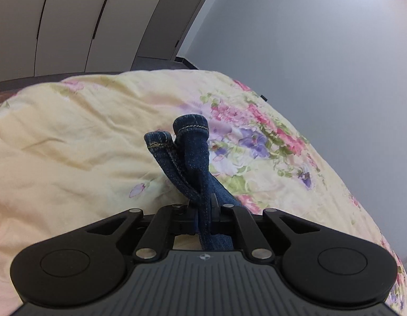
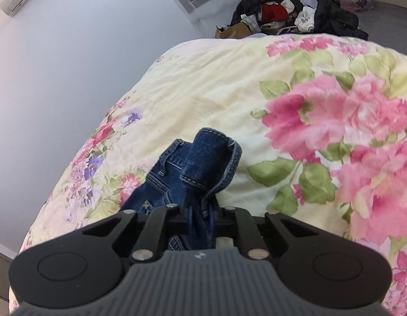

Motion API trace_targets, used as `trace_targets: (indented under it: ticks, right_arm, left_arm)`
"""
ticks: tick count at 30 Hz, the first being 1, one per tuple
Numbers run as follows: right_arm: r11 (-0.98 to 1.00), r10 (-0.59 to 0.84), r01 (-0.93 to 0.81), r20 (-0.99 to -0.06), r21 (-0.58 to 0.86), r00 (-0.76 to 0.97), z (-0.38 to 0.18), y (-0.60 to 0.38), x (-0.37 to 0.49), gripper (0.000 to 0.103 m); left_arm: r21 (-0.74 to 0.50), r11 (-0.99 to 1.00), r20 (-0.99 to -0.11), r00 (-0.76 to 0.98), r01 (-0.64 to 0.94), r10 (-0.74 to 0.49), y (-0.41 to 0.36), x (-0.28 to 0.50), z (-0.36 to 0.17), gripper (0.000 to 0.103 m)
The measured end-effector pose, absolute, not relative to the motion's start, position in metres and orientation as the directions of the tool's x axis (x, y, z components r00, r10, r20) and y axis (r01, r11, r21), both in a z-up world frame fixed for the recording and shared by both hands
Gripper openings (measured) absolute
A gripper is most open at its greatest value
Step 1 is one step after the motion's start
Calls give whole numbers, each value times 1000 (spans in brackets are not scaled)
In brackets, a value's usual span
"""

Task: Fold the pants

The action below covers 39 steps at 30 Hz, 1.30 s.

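Small dark blue denim pants hang over a floral quilt on a bed. In the left wrist view my left gripper (image 1: 203, 210) is shut on the leg end of the pants (image 1: 192, 155); two stitched hems stick up past the jaws. In the right wrist view my right gripper (image 2: 202, 210) is shut on the waist end of the pants (image 2: 203, 163); the waistband curls up above the jaws and a pocket seam shows to the left. Both ends are lifted off the quilt. The stretch of denim between the two grippers is hidden.
The cream quilt with pink and purple flowers (image 2: 256, 84) covers the whole bed. A grey wall (image 1: 308, 52) runs along the bed's side. Closet doors (image 1: 71, 21) stand beyond the bed. A heap of clothes and bags (image 2: 295, 10) lies behind the bed's far end.
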State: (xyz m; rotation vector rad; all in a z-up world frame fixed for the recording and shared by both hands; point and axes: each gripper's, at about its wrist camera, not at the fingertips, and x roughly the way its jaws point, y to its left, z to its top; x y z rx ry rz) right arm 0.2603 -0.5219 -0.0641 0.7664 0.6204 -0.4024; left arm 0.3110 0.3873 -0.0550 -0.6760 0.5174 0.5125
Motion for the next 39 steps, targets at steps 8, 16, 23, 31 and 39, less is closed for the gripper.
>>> trace_targets:
  ticks: [8, 16, 23, 31, 39]
  right_arm:
    - [703, -99, 523, -662, 482, 743, -24, -531, 226, 4]
    - [632, -46, 612, -765, 476, 642, -102, -551, 157, 4]
    - [779, -141, 574, -821, 253, 553, -73, -534, 175, 23]
    - [951, -124, 294, -755, 94, 643, -11, -442, 189, 28]
    - [973, 225, -93, -797, 209, 560, -41, -263, 264, 11]
  left_arm:
    - [-440, 663, -597, 748, -606, 289, 395, 244, -24, 6]
    - [-398, 618, -692, 664, -678, 283, 409, 168, -93, 7]
    - [-458, 591, -682, 689, -663, 245, 419, 168, -106, 7]
    - [-505, 568, -689, 700, -650, 188, 431, 157, -134, 9]
    - [-557, 551, -662, 733, -621, 157, 443, 153, -145, 18]
